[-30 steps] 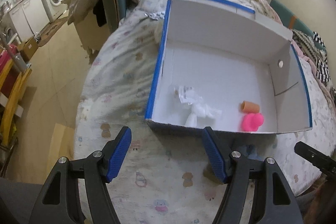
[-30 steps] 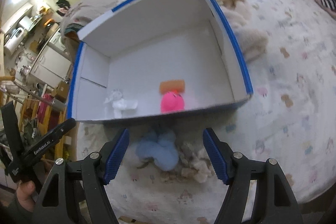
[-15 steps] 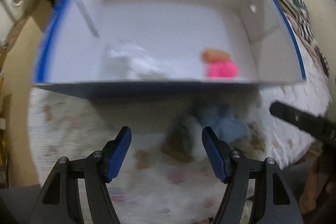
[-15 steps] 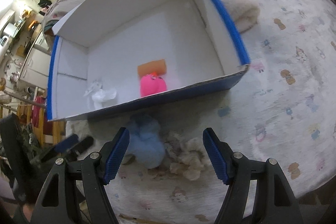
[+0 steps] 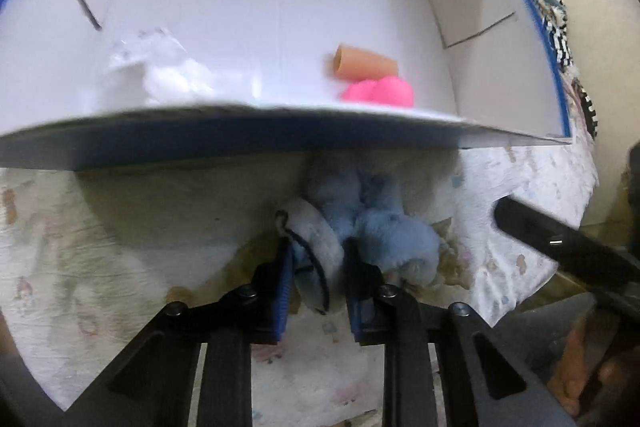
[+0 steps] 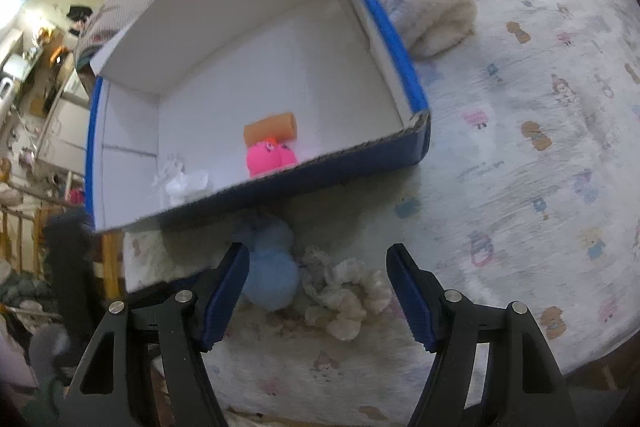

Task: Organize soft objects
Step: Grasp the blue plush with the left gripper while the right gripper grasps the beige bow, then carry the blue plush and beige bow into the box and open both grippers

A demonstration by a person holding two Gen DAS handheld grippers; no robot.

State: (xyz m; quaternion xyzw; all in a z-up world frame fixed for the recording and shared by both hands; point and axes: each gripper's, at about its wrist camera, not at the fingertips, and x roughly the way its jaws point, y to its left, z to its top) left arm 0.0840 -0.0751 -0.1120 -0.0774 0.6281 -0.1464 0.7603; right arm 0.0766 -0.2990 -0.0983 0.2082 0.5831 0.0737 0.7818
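Note:
A white cardboard box (image 5: 280, 131) with blue edges (image 6: 384, 27) lies on the bed. Inside it are a pink plush (image 5: 380, 91) (image 6: 270, 159), an orange roll (image 5: 364, 63) (image 6: 272, 131) and a white crumpled item (image 5: 168, 75) (image 6: 182, 183). A fluffy light-blue soft item (image 5: 376, 227) (image 6: 270, 279) lies on the bed just in front of the box. My left gripper (image 5: 316, 267) is shut on its pale end. My right gripper (image 6: 318, 291) is open above the blue item and a beige fluffy item (image 6: 344, 291).
A cream fleece cloth (image 6: 424, 7) lies right of the box. The patterned bedsheet (image 6: 540, 147) spreads to the right. The right gripper's black arm (image 5: 560, 243) shows in the left wrist view. Room furniture (image 6: 40, 99) stands beyond the bed's left edge.
My left gripper moved forward and down to the light-blue item and closed on it. My right gripper stayed open and shifted slightly closer to the bed.

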